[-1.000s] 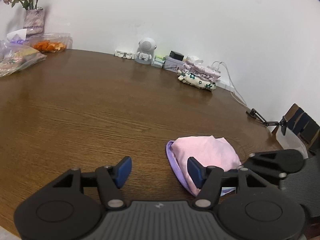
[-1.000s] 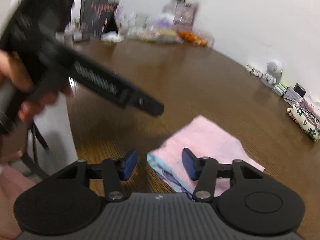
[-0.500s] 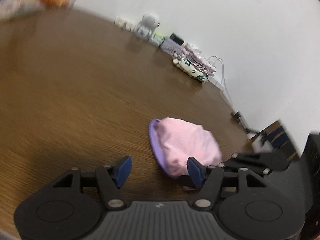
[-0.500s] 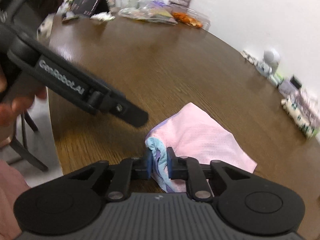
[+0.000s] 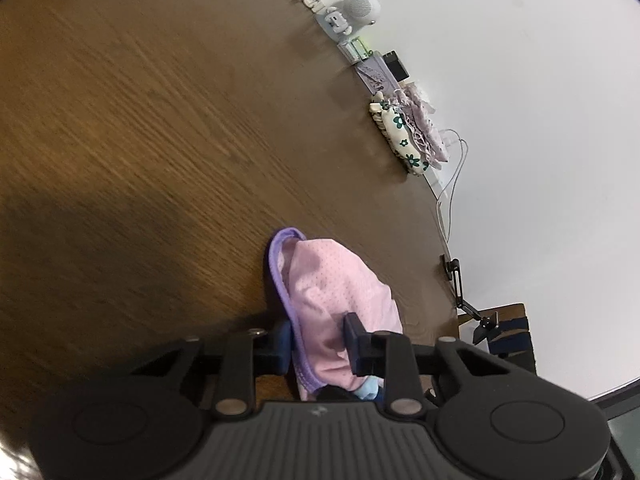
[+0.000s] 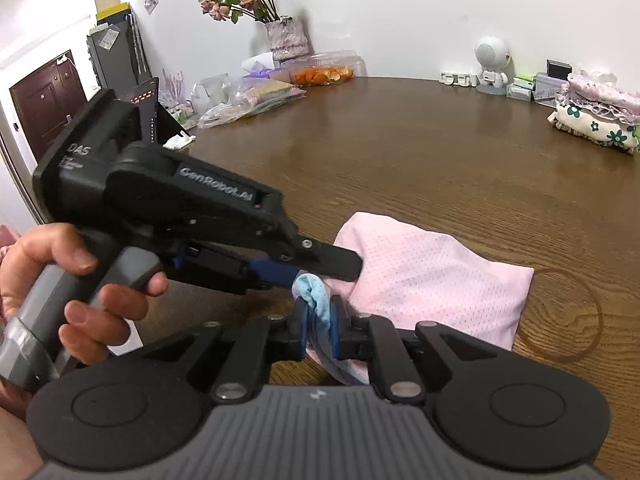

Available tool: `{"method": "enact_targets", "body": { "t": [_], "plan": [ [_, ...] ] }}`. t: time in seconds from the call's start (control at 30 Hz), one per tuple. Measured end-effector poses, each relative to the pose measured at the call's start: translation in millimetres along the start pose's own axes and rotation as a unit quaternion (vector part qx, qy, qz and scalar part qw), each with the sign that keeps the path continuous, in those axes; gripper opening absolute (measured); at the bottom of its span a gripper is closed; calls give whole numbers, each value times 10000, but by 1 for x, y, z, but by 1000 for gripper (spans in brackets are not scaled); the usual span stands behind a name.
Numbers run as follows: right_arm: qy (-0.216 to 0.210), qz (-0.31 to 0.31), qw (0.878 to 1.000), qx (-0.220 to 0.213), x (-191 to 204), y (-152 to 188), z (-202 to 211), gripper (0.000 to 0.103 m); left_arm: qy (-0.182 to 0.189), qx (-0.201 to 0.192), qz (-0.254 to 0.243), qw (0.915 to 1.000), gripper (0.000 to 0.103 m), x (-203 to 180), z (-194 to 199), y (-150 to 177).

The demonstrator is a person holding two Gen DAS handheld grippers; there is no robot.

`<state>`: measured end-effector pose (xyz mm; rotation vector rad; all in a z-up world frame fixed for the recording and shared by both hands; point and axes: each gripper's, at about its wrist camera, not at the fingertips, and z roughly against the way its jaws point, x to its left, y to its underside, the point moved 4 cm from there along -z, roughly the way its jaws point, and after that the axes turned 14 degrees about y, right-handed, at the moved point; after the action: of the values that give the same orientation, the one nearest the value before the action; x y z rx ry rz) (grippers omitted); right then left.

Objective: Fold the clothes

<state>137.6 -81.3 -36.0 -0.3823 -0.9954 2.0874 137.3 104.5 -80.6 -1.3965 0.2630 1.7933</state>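
Observation:
A pink mesh garment (image 6: 432,280) with purple and light-blue trim lies folded on the brown wooden table (image 6: 440,152), near its front edge. My right gripper (image 6: 320,330) is shut on the bunched light-blue and pink corner closest to me. My left gripper (image 6: 320,268) comes in from the left, held in a person's hand (image 6: 80,280). One of its fingers lies over the cloth and one under it. In the left wrist view the left gripper (image 5: 319,342) has its jaws closing, with the purple-trimmed edge of the garment (image 5: 332,292) filling the gap between the pads.
A stack of folded floral and frilly clothes (image 6: 596,120) sits at the back right by the wall. A small white robot figure (image 6: 490,64), boxes, a vase of roses (image 6: 286,38) and food bags (image 6: 256,96) line the far edge. A chair (image 5: 504,332) stands past the table's end.
The left gripper rolled, dropped to the garment's purple-trimmed edge and narrowed its jaws around it. The right gripper shut on the blue-trimmed corner and rolled level.

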Motion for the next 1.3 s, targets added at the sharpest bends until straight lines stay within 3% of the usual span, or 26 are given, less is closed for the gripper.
{"method": "enact_targets", "body": {
  "t": [0.07, 0.17, 0.23, 0.4, 0.47, 0.63, 0.9, 1.0, 1.07, 1.13, 1.2, 1.3],
  "plan": [
    [-81, -11, 10000, 10, -4, -1, 3, 12, -41, 4, -120, 9999, 24, -3, -2, 2],
    [-269, -177, 9995, -12, -15, -3, 15, 26, -71, 17, -248, 9997, 24, -6, -5, 4],
    [-203, -358, 9991, -129, -31, -5, 29, 56, -73, 45, -317, 9995, 24, -8, -5, 4],
    [523, -930, 9943, 43, -86, 0, 40, 61, -55, 137, -519, 9985, 24, -11, -6, 4],
    [552, -1215, 9907, 256, -100, 6, 34, 63, -32, 148, -602, 9981, 29, -13, -7, 5],
    [375, -1415, 9884, 403, -100, 11, 20, 79, 177, 149, -670, 9975, 43, -14, -6, 4],
    [142, -1946, 9797, 461, -107, 17, 11, 78, 192, 165, -770, 9967, 41, -16, -10, 2],
    [74, -2101, 9766, 452, -109, 19, 11, 67, 180, 170, -829, 9962, 37, -16, -12, 2],
    [75, -2129, 9760, 439, -107, 20, 10, 64, 173, 182, -874, 9959, 32, -15, -12, 2],
    [41, -2169, 9751, 463, -106, 22, 9, 46, 131, 204, -956, 9951, 30, -15, -14, 2],
    [-39, -2267, 9727, 488, -106, 24, 6, 35, 110, 217, -1037, 9943, 27, -15, -14, 3],
    [-57, -2385, 9698, 500, -107, 24, 3, 28, 84, 248, -1149, 9930, 23, -16, -14, 3]
  ]
}}
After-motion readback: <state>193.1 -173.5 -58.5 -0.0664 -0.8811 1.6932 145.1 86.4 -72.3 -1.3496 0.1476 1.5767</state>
